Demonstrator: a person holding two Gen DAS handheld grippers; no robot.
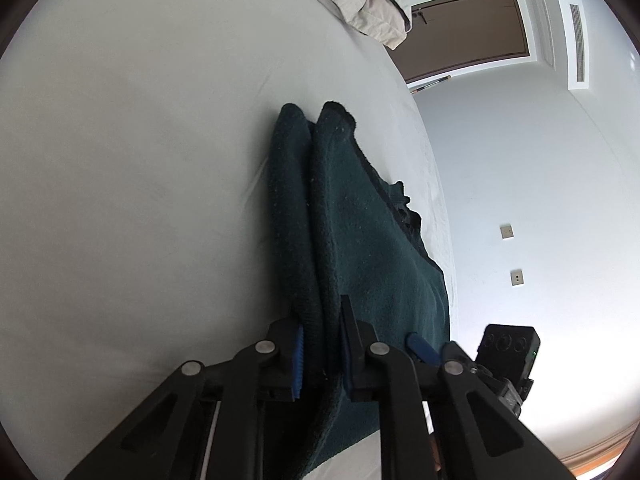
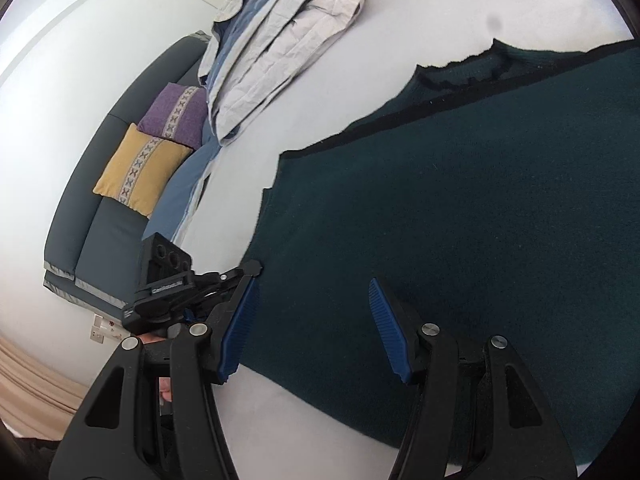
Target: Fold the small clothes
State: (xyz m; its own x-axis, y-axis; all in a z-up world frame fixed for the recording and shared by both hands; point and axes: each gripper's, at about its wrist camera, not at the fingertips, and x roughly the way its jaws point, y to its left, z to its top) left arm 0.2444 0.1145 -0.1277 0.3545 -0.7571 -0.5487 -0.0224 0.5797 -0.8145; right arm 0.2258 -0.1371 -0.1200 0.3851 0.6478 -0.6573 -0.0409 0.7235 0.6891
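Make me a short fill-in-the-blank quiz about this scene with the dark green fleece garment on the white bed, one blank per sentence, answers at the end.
1. The left gripper is shut on a raised fold of the dark green fleece garment, which lies on a ____ bed sheet.
2. The right gripper hovers over the garment with its jaws ____.
3. Against the dark sofa, the purple cushion sits beside a ____ cushion.

Answers: white; open; yellow

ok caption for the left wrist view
Left tool pinching a fold of dark green garment on the white bed.
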